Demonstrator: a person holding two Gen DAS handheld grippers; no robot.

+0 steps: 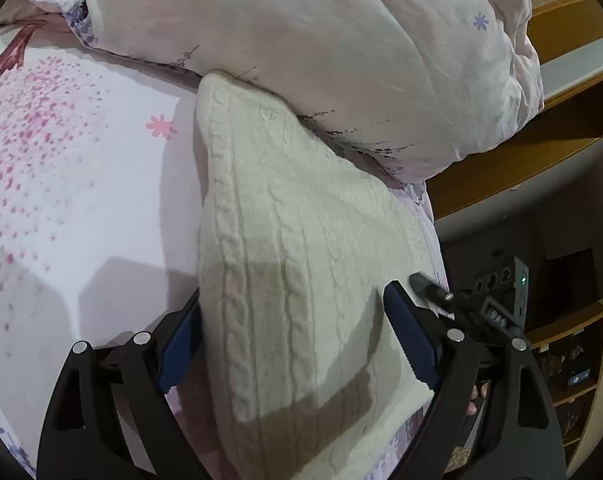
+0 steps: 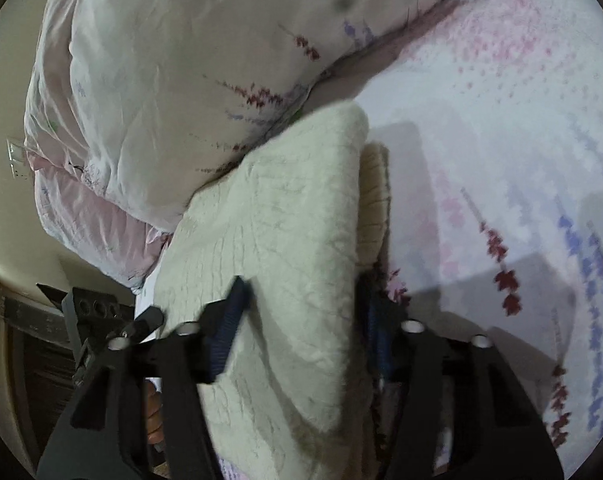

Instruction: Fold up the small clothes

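A cream cable-knit garment (image 1: 301, 200) lies folded into a long thick strip on the flowered bed sheet (image 1: 81, 160), its far end against a bunched duvet (image 1: 301, 40). My left gripper (image 1: 293, 292) is open wide and straddles the strip's near end, one blue pad at each edge. In the right wrist view the same garment (image 2: 293, 200) fills the gap of my right gripper (image 2: 303, 280). Its left pad lies against the knit and its right finger is partly hidden behind the fold. The picture there is blurred.
The duvet (image 2: 161, 80) is piled along the far side of the sheet (image 2: 501, 120). Wooden shelving (image 1: 561, 120) stands past the bed's edge. Each view shows the other gripper at its side, the right one (image 1: 497, 284) and the left one (image 2: 97, 308), with a hand (image 2: 153, 412) on the handle.
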